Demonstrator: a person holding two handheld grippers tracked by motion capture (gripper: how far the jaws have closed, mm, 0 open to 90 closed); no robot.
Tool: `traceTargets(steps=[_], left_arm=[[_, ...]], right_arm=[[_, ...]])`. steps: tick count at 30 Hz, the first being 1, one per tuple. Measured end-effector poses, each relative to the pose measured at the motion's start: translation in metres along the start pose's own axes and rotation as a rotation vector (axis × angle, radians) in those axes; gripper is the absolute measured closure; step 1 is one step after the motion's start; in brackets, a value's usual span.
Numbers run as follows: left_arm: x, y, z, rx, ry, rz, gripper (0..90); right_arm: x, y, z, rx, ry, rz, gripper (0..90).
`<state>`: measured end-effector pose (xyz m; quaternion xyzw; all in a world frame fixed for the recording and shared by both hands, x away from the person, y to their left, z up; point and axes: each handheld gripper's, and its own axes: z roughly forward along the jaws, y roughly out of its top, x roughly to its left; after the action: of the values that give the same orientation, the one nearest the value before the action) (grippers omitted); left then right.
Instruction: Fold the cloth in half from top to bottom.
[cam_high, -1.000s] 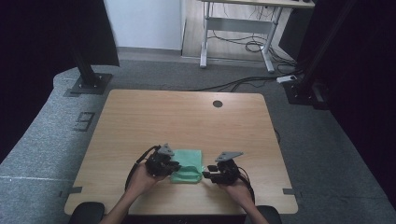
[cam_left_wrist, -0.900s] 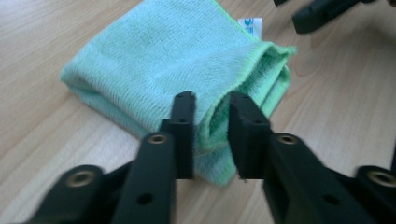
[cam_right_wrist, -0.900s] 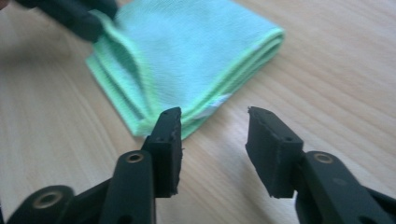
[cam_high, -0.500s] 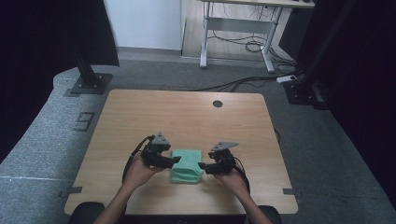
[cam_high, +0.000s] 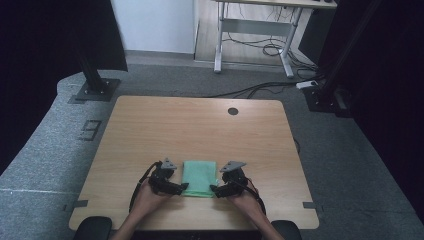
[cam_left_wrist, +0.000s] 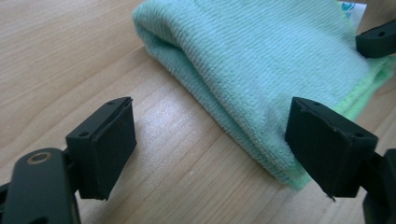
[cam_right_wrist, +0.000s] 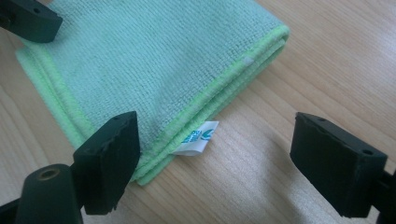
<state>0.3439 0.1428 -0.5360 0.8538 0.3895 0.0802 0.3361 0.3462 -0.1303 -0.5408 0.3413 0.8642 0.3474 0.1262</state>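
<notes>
While both hand-held grippers, left (cam_high: 181, 188) and right (cam_high: 215, 189), gape apart low in frame, a folded cloth (cam_high: 199, 178) between them hides its layers on the bench (cam_high: 200, 125).

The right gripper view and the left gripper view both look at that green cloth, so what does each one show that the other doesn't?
The right gripper view alone shows the white label poking from the cloth's lime-edged layered side. The left gripper view alone shows the rounded folded edge of the green cloth. Both show the cloth lying folded on the wooden table, an open claw at a near corner, one jaw by the cloth, and the tip of the other claw across it.
</notes>
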Motion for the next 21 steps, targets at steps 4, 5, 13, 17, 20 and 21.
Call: traceTargets(steps=[4,5,13,17,20,21], left_arm=[[-0.002,-0.004,0.002,-0.01,0.021,0.009,15.0],[-0.003,-0.005,0.002,-0.013,0.026,0.006,14.8],[-0.002,-0.013,-0.001,-0.042,0.039,0.003,12.4],[-0.004,-0.013,0.003,-0.047,0.086,0.043,6.5],[-0.001,-0.013,0.006,-0.05,0.094,0.034,2.3],[0.001,-0.012,0.007,-0.048,0.093,0.024,1.1]], right_arm=[[0.001,-0.003,0.001,-0.006,-0.017,-0.015,15.5],[0.002,-0.003,0.001,-0.008,-0.022,-0.018,15.5],[0.001,-0.007,0.002,-0.019,-0.021,0.042,14.9],[0.002,-0.007,0.002,-0.021,-0.034,0.043,14.9],[0.003,-0.007,0.002,-0.02,-0.047,0.033,14.6],[0.003,-0.007,0.002,-0.02,-0.047,0.034,14.6]])
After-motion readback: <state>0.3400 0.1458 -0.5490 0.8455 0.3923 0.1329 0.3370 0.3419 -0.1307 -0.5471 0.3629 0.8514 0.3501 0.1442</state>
